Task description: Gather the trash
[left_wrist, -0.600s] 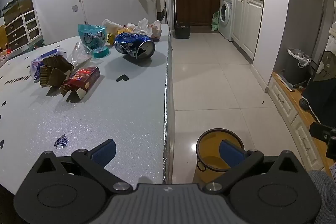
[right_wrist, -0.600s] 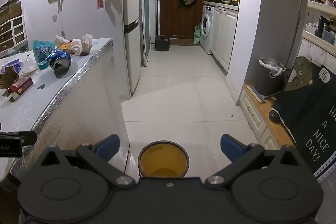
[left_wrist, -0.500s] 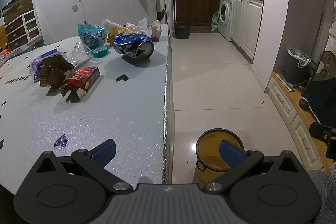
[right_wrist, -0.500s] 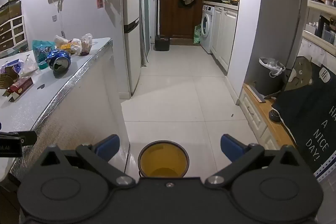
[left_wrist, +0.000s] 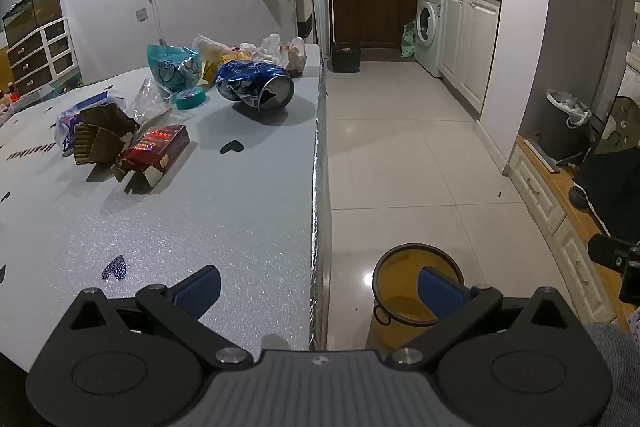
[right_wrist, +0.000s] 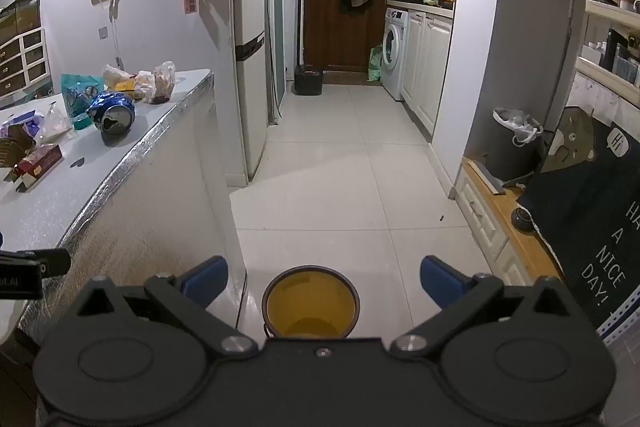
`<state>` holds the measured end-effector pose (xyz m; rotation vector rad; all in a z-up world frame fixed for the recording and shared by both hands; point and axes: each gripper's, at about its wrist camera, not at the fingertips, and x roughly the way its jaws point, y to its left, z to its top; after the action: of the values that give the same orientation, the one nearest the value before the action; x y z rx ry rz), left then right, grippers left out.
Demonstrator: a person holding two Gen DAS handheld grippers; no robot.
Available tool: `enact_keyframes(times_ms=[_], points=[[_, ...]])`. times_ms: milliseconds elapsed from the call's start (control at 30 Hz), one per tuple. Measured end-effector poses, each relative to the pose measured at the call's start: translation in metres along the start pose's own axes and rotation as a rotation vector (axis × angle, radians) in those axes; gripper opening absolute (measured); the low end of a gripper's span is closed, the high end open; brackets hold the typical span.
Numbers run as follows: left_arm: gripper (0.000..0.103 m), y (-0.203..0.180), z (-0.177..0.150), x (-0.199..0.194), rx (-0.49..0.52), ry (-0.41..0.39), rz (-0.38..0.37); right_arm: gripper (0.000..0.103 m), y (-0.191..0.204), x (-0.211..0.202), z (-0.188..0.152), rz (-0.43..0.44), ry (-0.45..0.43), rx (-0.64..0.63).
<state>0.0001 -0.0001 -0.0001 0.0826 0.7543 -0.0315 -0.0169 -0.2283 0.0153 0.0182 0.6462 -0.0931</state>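
1. The left gripper [left_wrist: 320, 287] is held over the near right edge of the table [left_wrist: 240, 219]; its jaws are spread wide and nothing is between them.
2. The right gripper [right_wrist: 324, 279] is held above the floor, to the right of the table; its jaws are also released and empty.
3. A yellow bucket [right_wrist: 311, 303] is seen on the floor, near and just right of the table.
4. The trash is gathered on the far part of the table: a crushed blue can [left_wrist: 256, 87] lying on its side, a red carton [left_wrist: 154, 153] left of it, brown paper cups [left_wrist: 100, 141] touching the carton, and a teal bag [left_wrist: 174, 67] behind.
5. Crumpled wrappers [left_wrist: 276, 53] are piled at the far right corner.
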Motion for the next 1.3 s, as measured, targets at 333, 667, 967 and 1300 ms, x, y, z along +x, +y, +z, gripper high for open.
enact_keyframes(times_ms=[333,667,967,1300], points=[[0.103,-0.001,0.000,0.000,0.000,0.000,0.000,0.103,-0.001,0.000,0.000,0.000,0.005,0.000],[0.103,-0.004,0.001,-0.002,0.000,0.001,-0.001,0.103,-0.003,-0.001,-0.001,-0.001,0.006,0.000],[0.103,-0.006,-0.001,-0.001,0.001,0.000,-0.001,0.103,-0.005,0.001,-0.002,0.001,0.010,-0.002],[0.103,-0.006,0.000,-0.001,0.005,-0.002,-0.002,0.103,-0.006,0.001,-0.005,0.001,0.018,-0.005]])
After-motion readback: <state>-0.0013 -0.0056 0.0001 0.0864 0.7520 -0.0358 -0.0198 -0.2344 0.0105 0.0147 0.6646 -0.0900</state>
